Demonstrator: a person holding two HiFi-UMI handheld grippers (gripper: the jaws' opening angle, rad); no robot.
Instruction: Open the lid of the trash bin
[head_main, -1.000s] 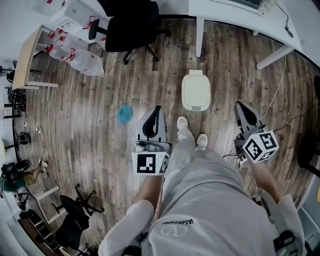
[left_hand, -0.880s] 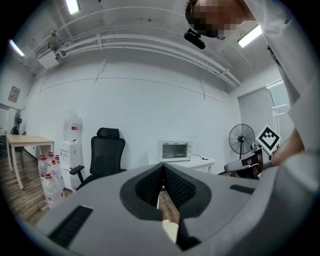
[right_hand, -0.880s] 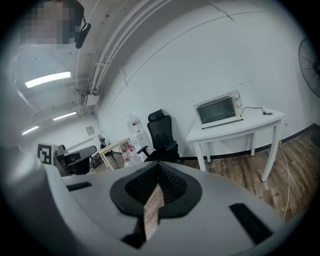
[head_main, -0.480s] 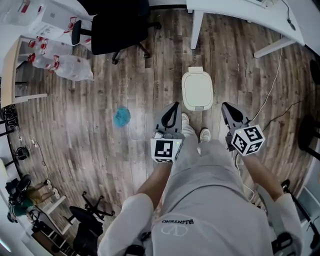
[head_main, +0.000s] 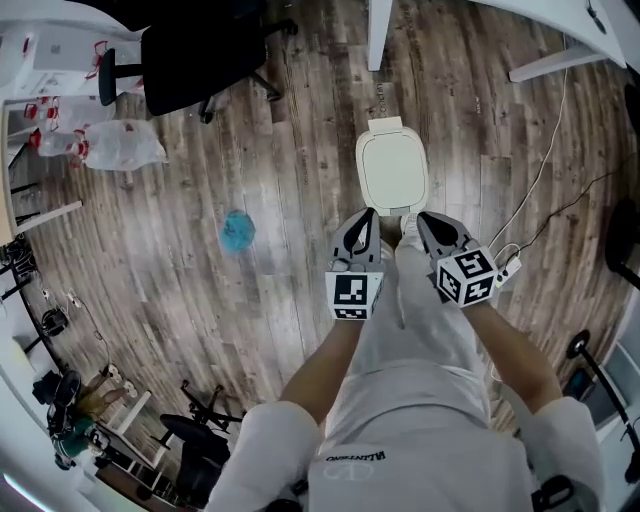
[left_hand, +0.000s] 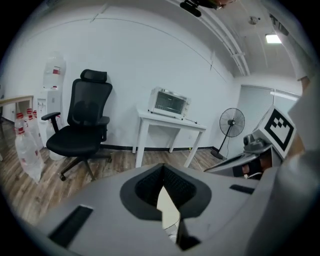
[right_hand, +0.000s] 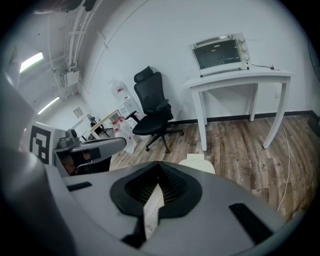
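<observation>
Left gripper (head_main: 366, 216): frame centre, jaws together, empty; it has swung inward.
Right gripper (head_main: 424, 217): just beside it, jaws closed on nothing; also drawn in.
Trash bin (head_main: 385, 126): upper centre, now just beyond both tips.
Lid (head_main: 392, 175): down, untouched; the approach looks nearly done.

The wood-plank floor (head_main: 300, 150) carries the white trash bin (head_main: 392, 170), lid closed, at 12 o'clock. A small blue object (head_main: 237, 231) lies at 9 o'clock, a clear bag (head_main: 115, 145) at 10, and a black office chair (head_main: 190, 50) at 11.
</observation>
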